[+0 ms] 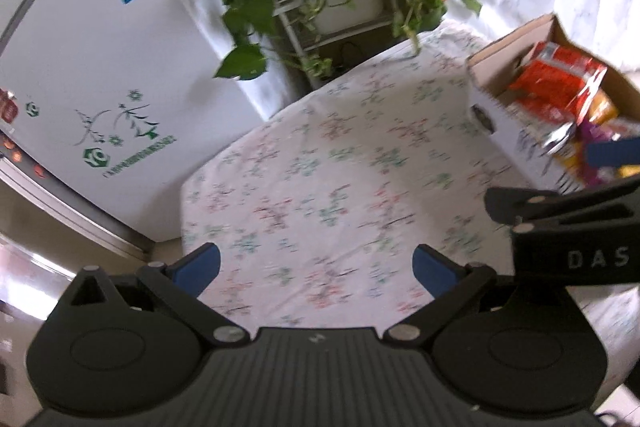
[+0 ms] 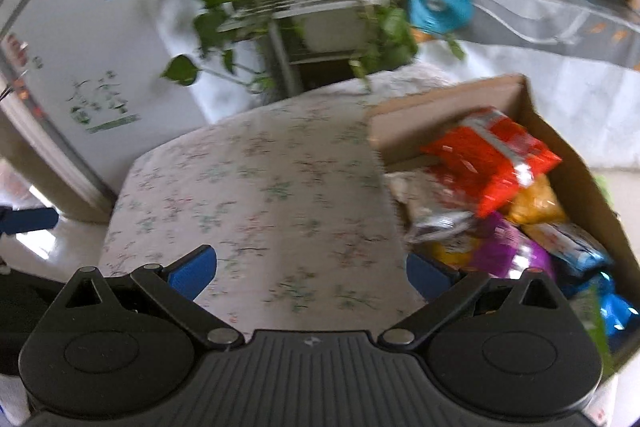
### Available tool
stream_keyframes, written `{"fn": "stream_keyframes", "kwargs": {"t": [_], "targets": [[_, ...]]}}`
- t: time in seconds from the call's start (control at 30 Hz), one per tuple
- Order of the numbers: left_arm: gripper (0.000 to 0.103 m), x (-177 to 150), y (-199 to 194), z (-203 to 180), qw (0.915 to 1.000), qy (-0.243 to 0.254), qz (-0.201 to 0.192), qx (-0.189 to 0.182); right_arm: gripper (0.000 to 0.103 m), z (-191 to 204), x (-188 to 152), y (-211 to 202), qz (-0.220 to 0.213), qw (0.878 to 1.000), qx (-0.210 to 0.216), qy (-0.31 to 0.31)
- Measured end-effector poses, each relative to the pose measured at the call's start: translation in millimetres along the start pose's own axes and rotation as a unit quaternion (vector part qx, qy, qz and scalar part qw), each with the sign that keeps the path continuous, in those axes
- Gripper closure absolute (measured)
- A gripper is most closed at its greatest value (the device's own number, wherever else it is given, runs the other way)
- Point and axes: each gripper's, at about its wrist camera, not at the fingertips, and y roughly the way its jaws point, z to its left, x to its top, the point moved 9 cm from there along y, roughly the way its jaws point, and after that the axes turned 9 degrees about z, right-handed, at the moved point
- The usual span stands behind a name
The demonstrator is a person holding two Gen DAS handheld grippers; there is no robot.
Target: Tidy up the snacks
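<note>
Both claws hang with jaws apart and nothing between them: left claw [image 1: 316,269] over the floral bench [image 1: 320,187], right claw [image 2: 312,271] beside the cardboard box [image 2: 572,171] at right, which holds a red snack bag [image 2: 492,159] atop other packets.

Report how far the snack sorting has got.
Done: several snack packs, a red bag on top, already sit in the cardboard box. In hand: nothing; the left gripper and right gripper are both open above the floral cloth. Left: no loose snacks show on the cloth, so it looks near finished.
</note>
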Motion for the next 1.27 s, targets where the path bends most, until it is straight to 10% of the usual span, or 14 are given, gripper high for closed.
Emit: {"fn": "stream_keyframes", "kwargs": {"t": [0.63,1.27], "targets": [[0.001,-72,84,61,0.9848,-0.129,0.061,-0.099,0.0,32,-49,80,0.052,0.993,-0.082,-0.064],[0.001,-81,96,55,0.9816,-0.134,0.071,-0.116,0.0,33,-53,106,-0.084,0.988,-0.124,-0.036]]}}
